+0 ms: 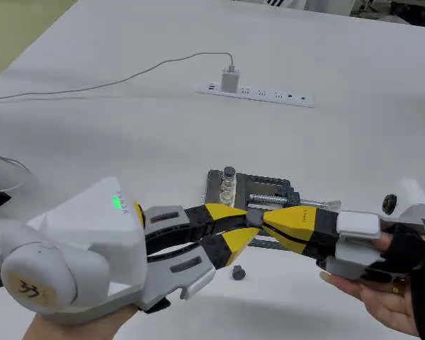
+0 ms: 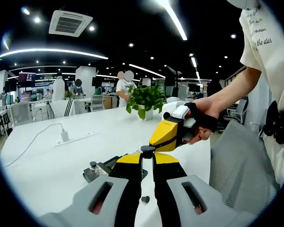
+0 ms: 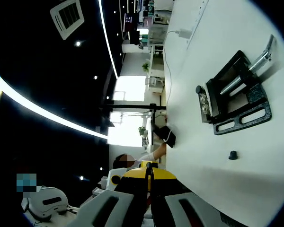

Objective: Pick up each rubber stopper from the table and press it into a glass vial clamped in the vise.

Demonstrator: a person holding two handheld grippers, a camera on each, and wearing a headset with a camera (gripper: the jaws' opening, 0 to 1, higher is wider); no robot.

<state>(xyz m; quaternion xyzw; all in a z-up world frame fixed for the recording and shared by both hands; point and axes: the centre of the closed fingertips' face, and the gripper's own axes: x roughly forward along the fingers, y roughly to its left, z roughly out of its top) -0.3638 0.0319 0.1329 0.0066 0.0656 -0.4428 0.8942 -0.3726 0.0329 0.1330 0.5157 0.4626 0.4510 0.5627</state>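
Left claw (image 1: 251, 224) pinches a stopper (image 1: 253, 215) above the vise (image 1: 273, 190); right claw (image 1: 266, 224), closed, touches it, probably to adjust the grip; whether it grips is unclear.

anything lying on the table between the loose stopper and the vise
No. In the right gripper view the stretch of table between the stopper and the vise is bare.
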